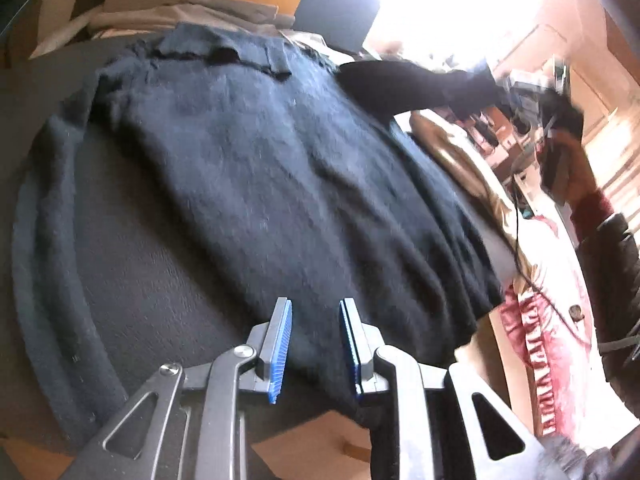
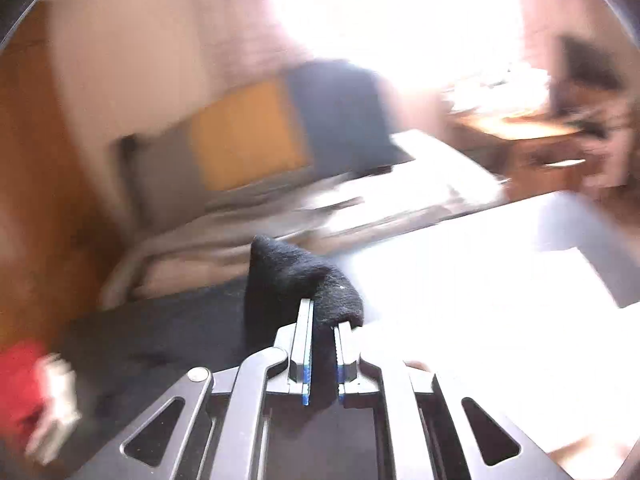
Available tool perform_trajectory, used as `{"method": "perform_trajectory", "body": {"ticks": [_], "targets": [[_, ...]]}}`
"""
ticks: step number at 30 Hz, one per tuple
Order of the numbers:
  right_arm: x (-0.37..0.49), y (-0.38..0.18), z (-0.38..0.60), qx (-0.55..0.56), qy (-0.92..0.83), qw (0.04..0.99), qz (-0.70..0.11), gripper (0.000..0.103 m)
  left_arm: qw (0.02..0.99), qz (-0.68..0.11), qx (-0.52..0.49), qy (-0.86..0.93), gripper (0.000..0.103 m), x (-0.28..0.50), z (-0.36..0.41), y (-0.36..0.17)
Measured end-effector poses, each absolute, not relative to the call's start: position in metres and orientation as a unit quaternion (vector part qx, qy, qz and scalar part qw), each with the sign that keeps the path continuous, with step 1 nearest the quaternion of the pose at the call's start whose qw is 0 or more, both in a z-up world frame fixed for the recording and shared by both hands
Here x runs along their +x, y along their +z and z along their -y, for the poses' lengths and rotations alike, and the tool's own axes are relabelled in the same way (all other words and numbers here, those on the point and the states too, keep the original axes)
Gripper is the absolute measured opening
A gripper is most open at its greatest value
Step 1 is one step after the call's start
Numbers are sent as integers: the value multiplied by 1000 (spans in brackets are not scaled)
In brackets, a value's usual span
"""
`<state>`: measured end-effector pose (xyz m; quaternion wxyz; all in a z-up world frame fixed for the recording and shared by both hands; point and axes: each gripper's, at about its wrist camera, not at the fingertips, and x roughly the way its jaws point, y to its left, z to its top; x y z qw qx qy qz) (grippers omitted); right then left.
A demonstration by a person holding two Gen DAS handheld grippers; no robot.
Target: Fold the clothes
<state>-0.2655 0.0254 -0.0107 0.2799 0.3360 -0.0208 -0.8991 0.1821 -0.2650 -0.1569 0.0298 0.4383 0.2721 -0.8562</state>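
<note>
On the dark table (image 1: pixel 132 280), from nine o'clock to the centre, the black sweater (image 1: pixel 248 168) lies spread flat, one sleeve (image 1: pixel 44 216) hanging along the left edge. At six o'clock the left gripper (image 1: pixel 316 344) stands partly open over the hem, pads apart and pressing nothing, probably waiting to pinch it. At two o'clock the right gripper (image 2: pixel 323 344) is closed on the other sleeve's cuff (image 2: pixel 296 280), lifted, likely to fold it across the body.

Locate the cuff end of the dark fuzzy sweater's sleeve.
In the right wrist view, the cuff end of the dark fuzzy sweater is pinched in the right gripper, lifted in front of the beige folded clothes.
</note>
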Motion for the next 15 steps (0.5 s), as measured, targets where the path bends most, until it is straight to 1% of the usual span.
{"method": "perform_trajectory", "body": {"ticks": [1, 2, 3, 5, 7, 9, 12, 15], "targets": [[-283, -12, -50, 350, -903, 248, 33, 23, 37, -273, 432, -859, 24, 182, 268, -154], [-293, -17, -68, 364, -901, 230, 47, 47, 46, -274, 426, -861, 24, 181, 272, -152], [-302, -22, -86, 378, -899, 214, 61, 64, 57, -275, 422, -862, 24, 179, 282, -149], [-298, -29, -98, 378, -904, 194, 39, 64, 78, -276, 416, -863, 25, 175, 301, -146], [-277, -36, -95, 363, -910, 200, 0, 64, 90, -271, 425, -859, 25, 170, 314, -150], [-253, -42, -88, 343, -916, 206, -39, 64, 94, -261, 438, -855, 25, 149, 305, -156], [-211, -51, -72, 318, -904, 272, -87, 64, 96, -239, 452, -854, 25, 124, 282, -169], [-167, -76, -40, 344, -847, 378, -147, 64, 104, -187, 464, -860, 25, 112, 260, -174]]}}
